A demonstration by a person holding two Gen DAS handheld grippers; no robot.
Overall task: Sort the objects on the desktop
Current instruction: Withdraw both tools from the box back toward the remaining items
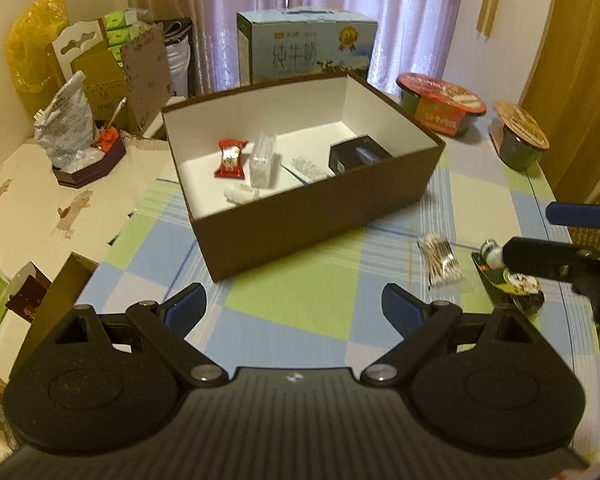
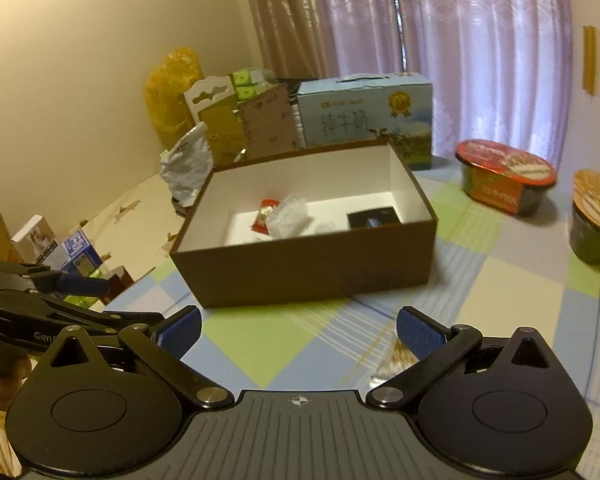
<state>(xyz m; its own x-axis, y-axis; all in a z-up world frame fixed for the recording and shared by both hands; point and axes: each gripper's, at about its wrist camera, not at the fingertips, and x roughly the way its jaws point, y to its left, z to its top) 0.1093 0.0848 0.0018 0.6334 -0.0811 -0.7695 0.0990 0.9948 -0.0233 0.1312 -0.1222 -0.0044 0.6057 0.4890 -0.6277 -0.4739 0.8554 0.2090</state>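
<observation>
Cotton swabs (image 1: 440, 261) in a clear packet lay on the checked tablecloth (image 1: 312, 300), right of the brown open box (image 1: 312, 216) holding a red candy (image 1: 231, 159). Both the left gripper (image 1: 294, 306) and the right gripper (image 2: 299, 330) hovered wide apart, gripping nothing.

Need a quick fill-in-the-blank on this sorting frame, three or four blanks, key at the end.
1. The red candy wrapper lies inside the brown ____.
2. The cotton swab pack lies on the checkered cloth, ____ the box.
3. The left gripper is ____, nothing between its fingers.
4. The milk carton stands ____ the box.

Missing: box; outside; open; behind
</observation>
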